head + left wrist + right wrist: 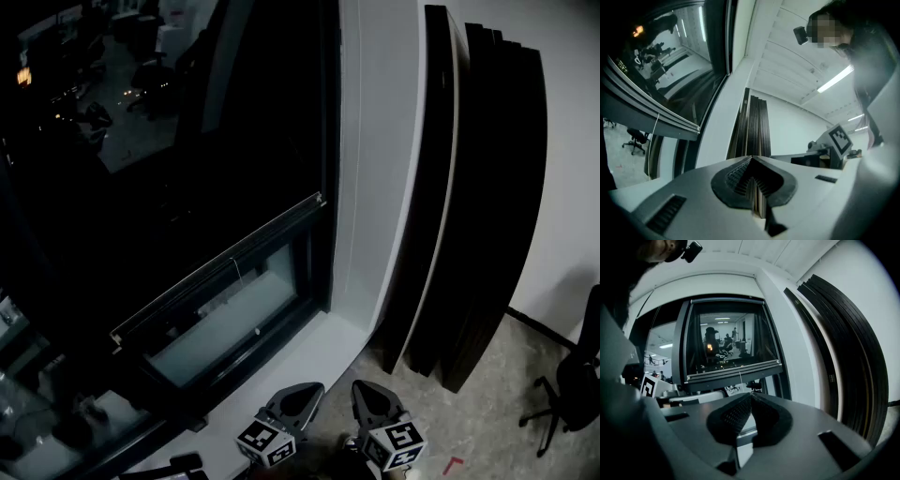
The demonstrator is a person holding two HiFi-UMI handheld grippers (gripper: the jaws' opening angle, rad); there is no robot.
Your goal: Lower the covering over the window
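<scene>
Dim window (223, 326) with its blind rail (220, 270) hanging low; below it, left gripper (302, 392) and right gripper (370, 392) are both closed tight, holding nothing

Covering's rail (220, 267) is silver-grey, window frame (323, 187) is black, pane (225, 328) under the rail is pale grey-blue, and sill (309, 361) and wall (375, 141) are white. Stack of curved panels (487, 206) is black with a thin white edge on the nearest one, floor (487, 412) is mottled grey with a small red mark (454, 464), and chair (574, 375) is black. Left gripper (300, 392) and right gripper (371, 390) are grey with black ribbed pads, and each marker cube (265, 441) is white with black square patterns.
</scene>
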